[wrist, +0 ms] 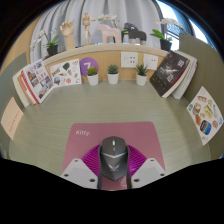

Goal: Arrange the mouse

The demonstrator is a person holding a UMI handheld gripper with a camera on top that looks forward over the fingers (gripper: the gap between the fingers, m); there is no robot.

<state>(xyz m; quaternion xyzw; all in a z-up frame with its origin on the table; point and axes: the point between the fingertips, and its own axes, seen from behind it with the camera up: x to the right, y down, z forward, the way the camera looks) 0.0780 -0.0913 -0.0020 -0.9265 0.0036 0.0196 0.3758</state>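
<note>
Mouse (pixel 113 157), dark grey with a scroll wheel down its middle, sat between my gripper's (pixel 113 176) two fingers, on a pink mat (pixel 100 138) that lay on the pale green table (pixel 60 120). From my feed, the white fingers (pixel 82 172) reached in from either side of the mouse's rear half, and the pink pads ran close along its flanks. I could not tell whether the pads were pressing on it or only lying next to it, so I could not tell the claw's hold. The mouse looked to be resting flat on the mat, its nose pointing away from me, toward the far side of the table.

Beyond the mat the tabletop ran bare up to a row of things at the back. Three small potted plants (pixel 113 72) in white pots stood there, well apart from the mouse. Open magazines (pixel 38 80) leaned at the left, a dark booklet (pixel 171 73) leaned at the right, and another printed sheet (pixel 205 113) lay further right. A wooden shelf (pixel 100 48) ran above the plants, with small figures and plants on it
</note>
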